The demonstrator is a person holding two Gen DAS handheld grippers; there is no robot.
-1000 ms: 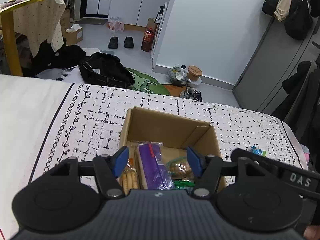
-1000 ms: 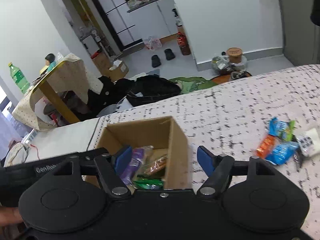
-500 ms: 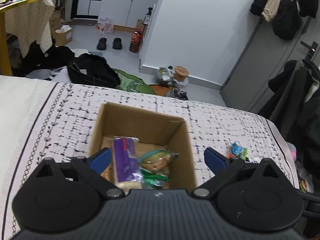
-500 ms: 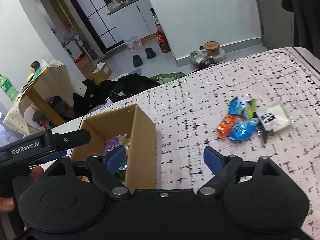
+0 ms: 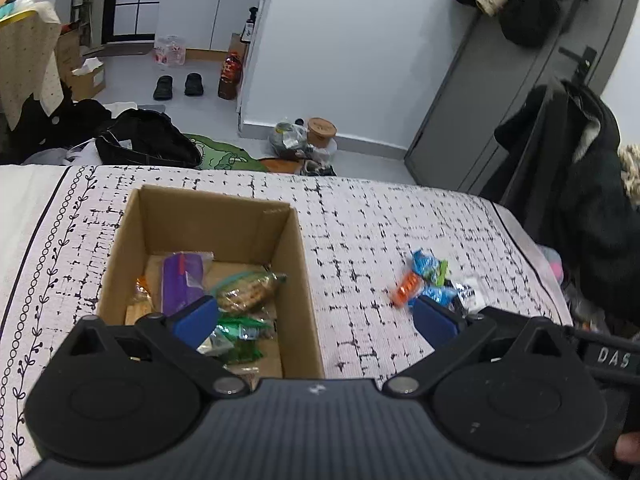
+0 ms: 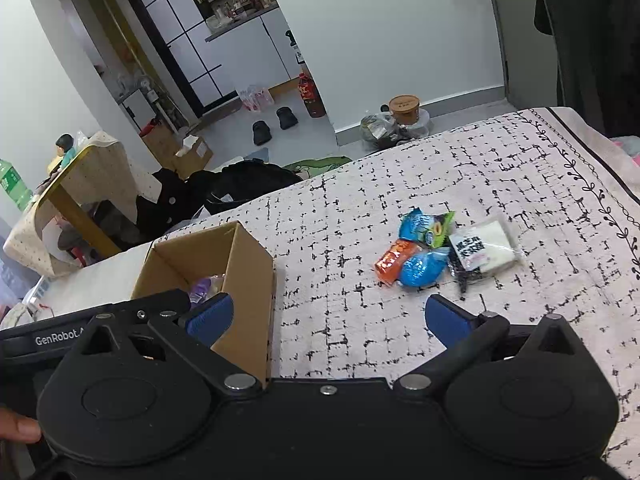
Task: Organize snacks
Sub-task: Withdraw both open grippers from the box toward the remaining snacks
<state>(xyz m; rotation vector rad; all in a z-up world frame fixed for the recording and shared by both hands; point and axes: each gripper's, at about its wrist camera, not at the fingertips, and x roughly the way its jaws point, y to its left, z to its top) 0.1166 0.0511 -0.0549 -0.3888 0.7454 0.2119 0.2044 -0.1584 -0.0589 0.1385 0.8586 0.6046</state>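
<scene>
Snacks are split between two places on the bed with its white, black-flecked cover (image 6: 400,168). An open brown cardboard box (image 5: 296,248) stands toward the left edge of the bed, and several packets are already gathered in it: a purple wrapped packet (image 5: 180,278), a clear bag of brown biscuits (image 5: 248,290), a green foil packet (image 5: 240,338) and an orange-topped packet (image 5: 140,292) against the left wall. Well apart from the box, toward the right edge, a small heap is left on the cover: a blue round pouch (image 6: 422,270), an orange sachet (image 6: 394,260) touching it, a blue-and-green wrapper (image 6: 426,226) just behind them, a white packet with black lettering (image 6: 484,248) and a dark strip (image 6: 464,276) beside it.

The left tongs (image 5: 316,320) are held spread wide and empty above the near side of the box, one blue pad over the box contents and the other past its right wall. The right tongs (image 6: 328,318) are likewise spread wide with nothing between them, held over the bare cover between the box and the heap.

The task is judged to be partly done: roughly half of the visible packets are boxed, and about five loose ones remain to be carried over. The heap is judged the likely next target, being nearer the right tongs.
</scene>
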